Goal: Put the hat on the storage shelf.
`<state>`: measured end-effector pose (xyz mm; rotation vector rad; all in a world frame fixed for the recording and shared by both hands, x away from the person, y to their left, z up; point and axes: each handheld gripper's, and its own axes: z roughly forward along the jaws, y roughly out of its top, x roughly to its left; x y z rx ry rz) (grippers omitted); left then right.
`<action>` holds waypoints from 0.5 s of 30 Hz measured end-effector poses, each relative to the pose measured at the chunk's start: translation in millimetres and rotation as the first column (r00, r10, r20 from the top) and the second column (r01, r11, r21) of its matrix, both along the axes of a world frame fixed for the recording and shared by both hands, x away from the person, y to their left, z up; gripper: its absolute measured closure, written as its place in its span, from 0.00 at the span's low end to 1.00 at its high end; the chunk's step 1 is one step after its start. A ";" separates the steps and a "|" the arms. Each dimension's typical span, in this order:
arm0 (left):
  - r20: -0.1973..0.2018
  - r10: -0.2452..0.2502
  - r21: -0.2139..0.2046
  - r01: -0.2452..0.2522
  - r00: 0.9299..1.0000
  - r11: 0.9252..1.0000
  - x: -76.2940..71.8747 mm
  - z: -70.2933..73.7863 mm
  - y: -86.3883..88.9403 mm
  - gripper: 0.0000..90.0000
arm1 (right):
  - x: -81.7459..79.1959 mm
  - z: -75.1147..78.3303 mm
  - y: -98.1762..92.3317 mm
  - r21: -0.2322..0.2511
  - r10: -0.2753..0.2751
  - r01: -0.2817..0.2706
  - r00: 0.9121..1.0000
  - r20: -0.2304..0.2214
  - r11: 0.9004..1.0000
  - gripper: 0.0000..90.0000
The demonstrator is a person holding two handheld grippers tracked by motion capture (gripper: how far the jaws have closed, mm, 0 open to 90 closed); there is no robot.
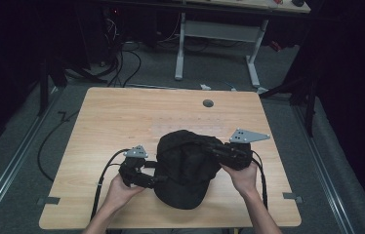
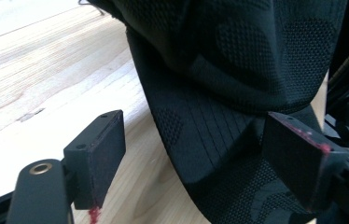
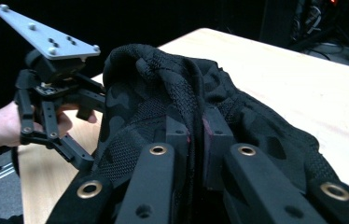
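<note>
A black mesh cap (image 1: 185, 168) lies on the wooden table (image 1: 122, 117), brim toward the front edge. My left gripper (image 1: 157, 179) is at the cap's left side. In the left gripper view its jaws stand open (image 2: 196, 154) with the stitched brim (image 2: 200, 135) between them; one pad (image 2: 102, 149) is over bare wood, the other over the fabric. My right gripper (image 1: 214, 150) is at the cap's upper right. In the right gripper view it is shut (image 3: 196, 130) on a raised fold of the cap's crown (image 3: 144, 93). That view also has the left gripper (image 3: 84, 161) beyond the cap.
A round grommet hole (image 1: 208, 103) sits near the table's far edge. Beyond the table stands a white-legged desk (image 1: 219, 34), with cables (image 1: 122, 63) on the grey floor. The table's far half is bare wood.
</note>
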<state>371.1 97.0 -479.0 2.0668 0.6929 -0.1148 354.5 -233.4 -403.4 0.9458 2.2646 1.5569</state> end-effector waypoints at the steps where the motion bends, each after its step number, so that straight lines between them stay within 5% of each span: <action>1: -0.001 -0.006 -0.002 0.006 1.000 1.000 0.2 0.5 0.2 0.27 | 0.1 1.7 0.8 0.005 0.016 -0.016 1.000 0.009 1.000 0.93; 15: -0.033 -0.069 -0.051 0.067 0.997 0.996 -0.1 3.2 3.7 0.53 | 3.6 2.3 2.2 0.008 0.022 -0.022 0.999 0.039 1.000 0.93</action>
